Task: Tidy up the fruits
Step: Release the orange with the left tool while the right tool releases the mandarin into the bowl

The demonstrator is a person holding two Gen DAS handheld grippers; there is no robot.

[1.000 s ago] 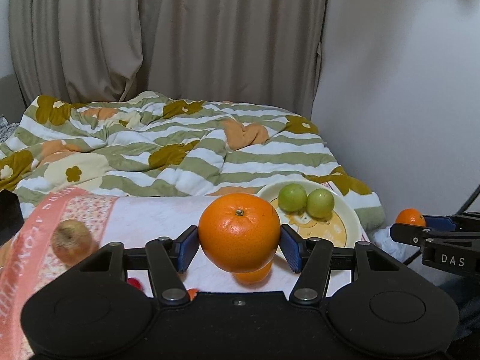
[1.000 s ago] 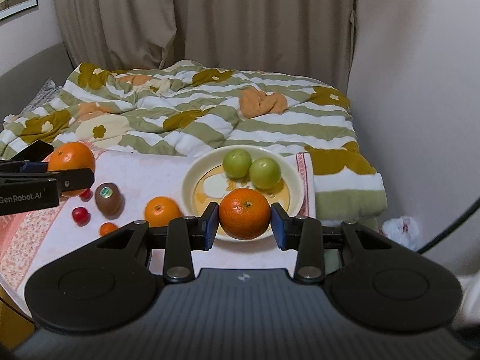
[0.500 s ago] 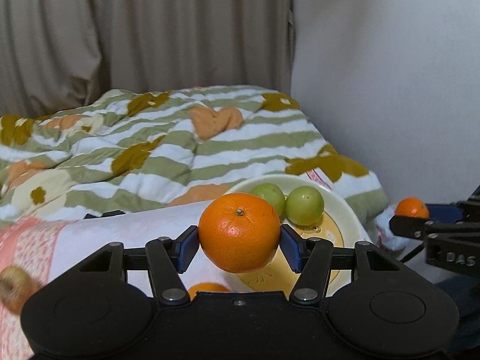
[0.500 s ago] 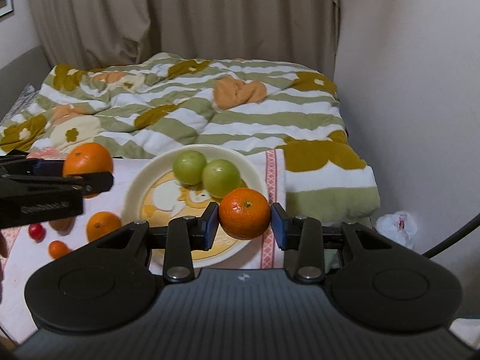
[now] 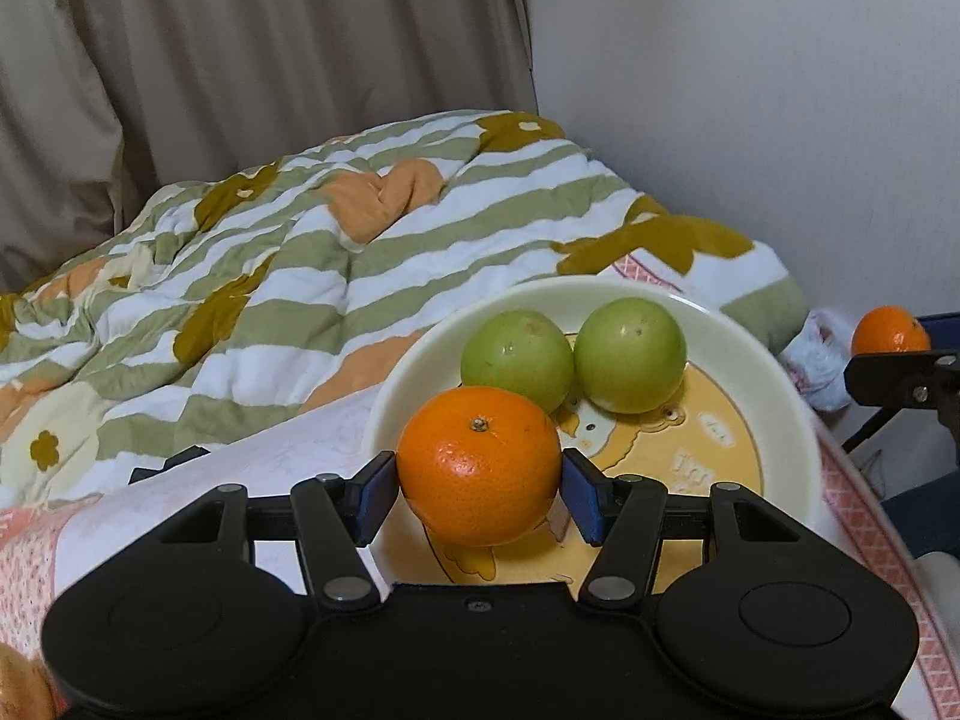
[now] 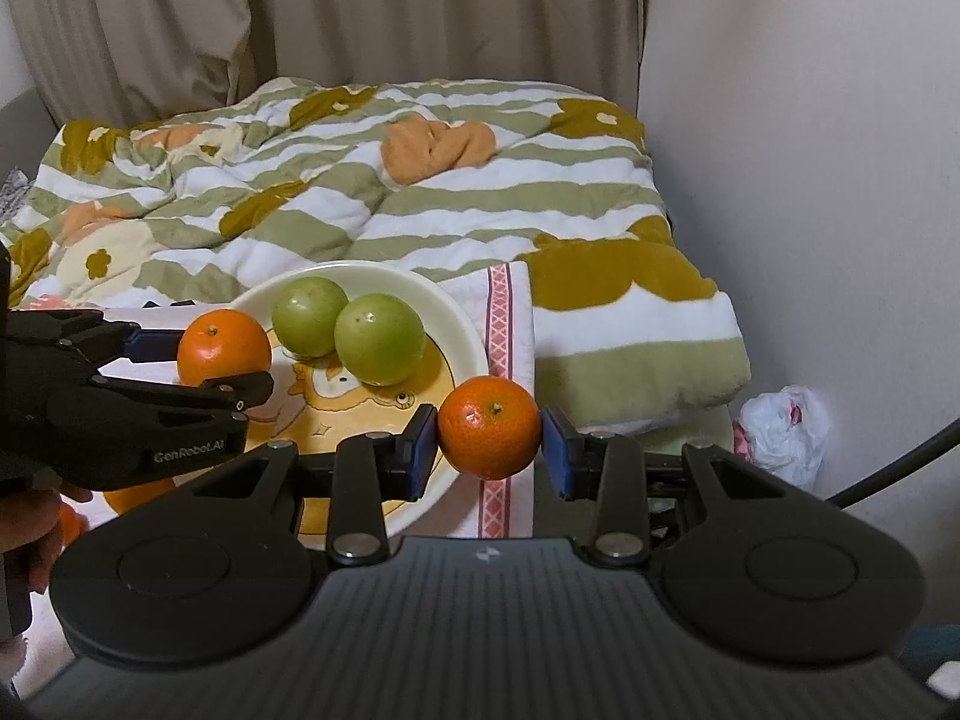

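Beige curtain behind striped quilt, cream plate on white cloth holding two green fruits, left gripper clamped on large orange over plate, right gripper clamped on small orange above plate's right rim.

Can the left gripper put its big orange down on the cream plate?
Probably yes. The left gripper holds the big orange over bare cream plate, just before two green fruits.
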